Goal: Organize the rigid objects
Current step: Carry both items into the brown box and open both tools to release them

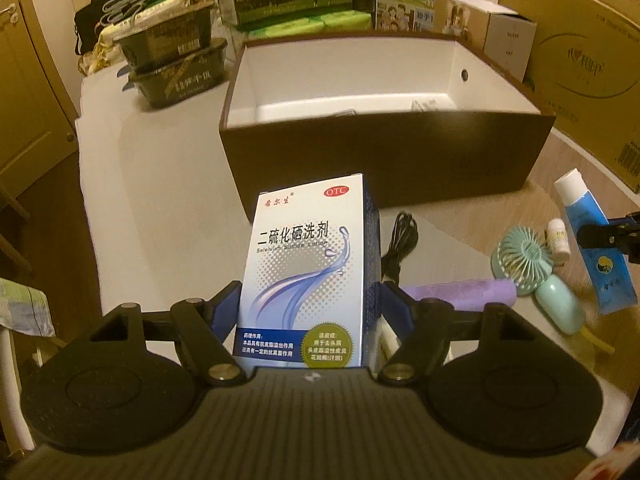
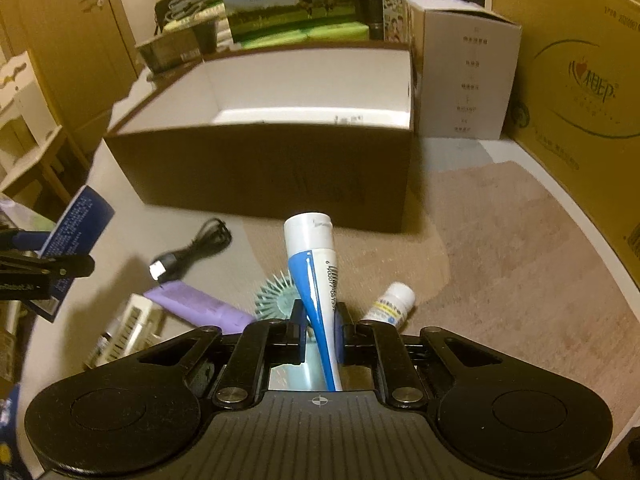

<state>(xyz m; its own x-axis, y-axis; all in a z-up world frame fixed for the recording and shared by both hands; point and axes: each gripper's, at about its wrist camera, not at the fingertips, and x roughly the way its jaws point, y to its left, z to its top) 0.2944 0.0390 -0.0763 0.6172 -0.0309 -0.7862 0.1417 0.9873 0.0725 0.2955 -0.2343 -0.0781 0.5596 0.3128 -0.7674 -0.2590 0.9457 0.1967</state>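
White-and-blue dotted lotion box (image 1: 308, 276), blue-and-white tube (image 2: 314, 280), mint fan (image 1: 520, 264), purple roll (image 1: 460, 292), dark-brown white-lined box (image 1: 384, 160)

"OTC" and "Selenium Sulfide Lotion" are printed on the medicine box (image 1: 310, 276) clamped in the left gripper (image 1: 311, 312); beyond it, "纯牛奶" is read on the milk carton (image 2: 286, 0).

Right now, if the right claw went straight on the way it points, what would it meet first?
Most likely the near dark wall of the open box; the blue-and-white tube in the right claw would touch first. Depth is uncertain.
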